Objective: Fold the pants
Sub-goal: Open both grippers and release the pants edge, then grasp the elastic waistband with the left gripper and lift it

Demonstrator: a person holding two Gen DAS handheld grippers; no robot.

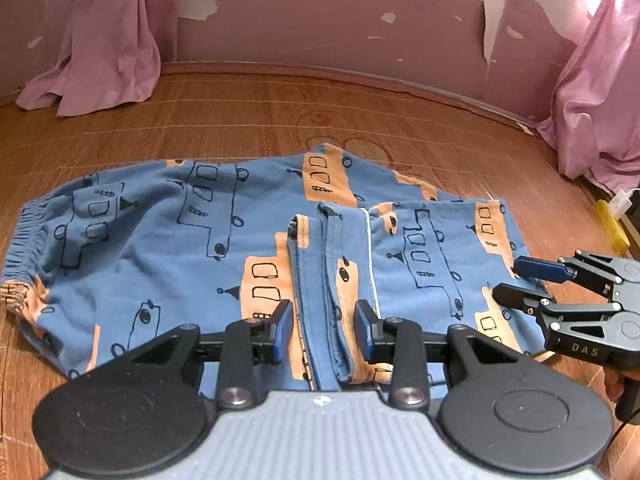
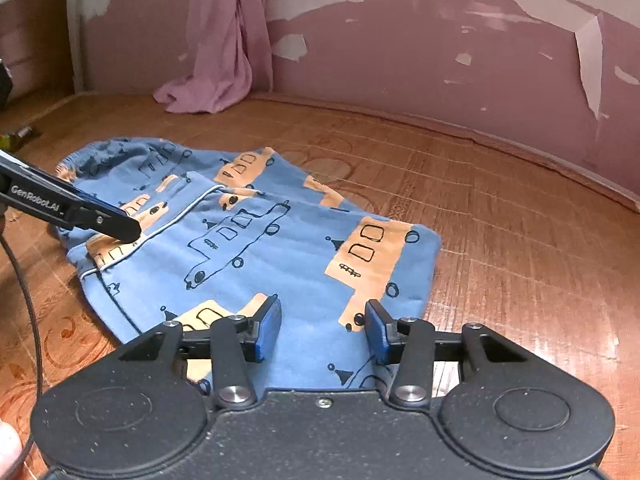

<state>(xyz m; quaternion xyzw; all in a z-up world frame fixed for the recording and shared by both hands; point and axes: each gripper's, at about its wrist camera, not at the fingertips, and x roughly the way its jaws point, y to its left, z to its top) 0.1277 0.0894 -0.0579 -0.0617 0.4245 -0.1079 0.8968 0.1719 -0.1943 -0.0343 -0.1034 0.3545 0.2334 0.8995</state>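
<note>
- Blue cotton pants with orange blocks and black line-drawn vehicles [image 1: 168, 240] lay flat on the brown patterned woven mat [image 1: 280, 112], legs already doubled back over the body.
- Long axis ran left–right in the left wrist view; gathered elastic waistband [image 1: 18, 248] pointed to the left edge, fold at the right.
- Left wrist view only: the waistband close up, the leg hems [image 1: 320, 264] lying just ahead of the left claw, a yellow object [image 1: 612, 226] at the far right mat edge, pink curtains on both sides [image 1: 100, 40].
- Right wrist view only: the smooth rounded fold edge [image 2: 432, 264] of the pants at right, a brown wooden panel [image 2: 36, 40] upper left, a black cable [image 2: 24, 300] trailing at left.
- Left claw [image 1: 323, 330] released, blue pads apart, hems between them but not pinched.
- Right claw [image 2: 322, 330] released, pads spread above the near pants edge, nothing gripped; the left wrist view showed it from the side [image 1: 516, 280], fingers also apart, at the pants' right edge.
- Left claw tip [image 2: 124, 228] in the right wrist view sat over the white-piped hem [image 2: 160, 232].
- Writing: "GenRobot.AI" on the left claw body in the right wrist view; "DAS" on the right claw body in the left wrist view.
- Pink wall [image 2: 440, 60] behind had peeling paint.
</note>
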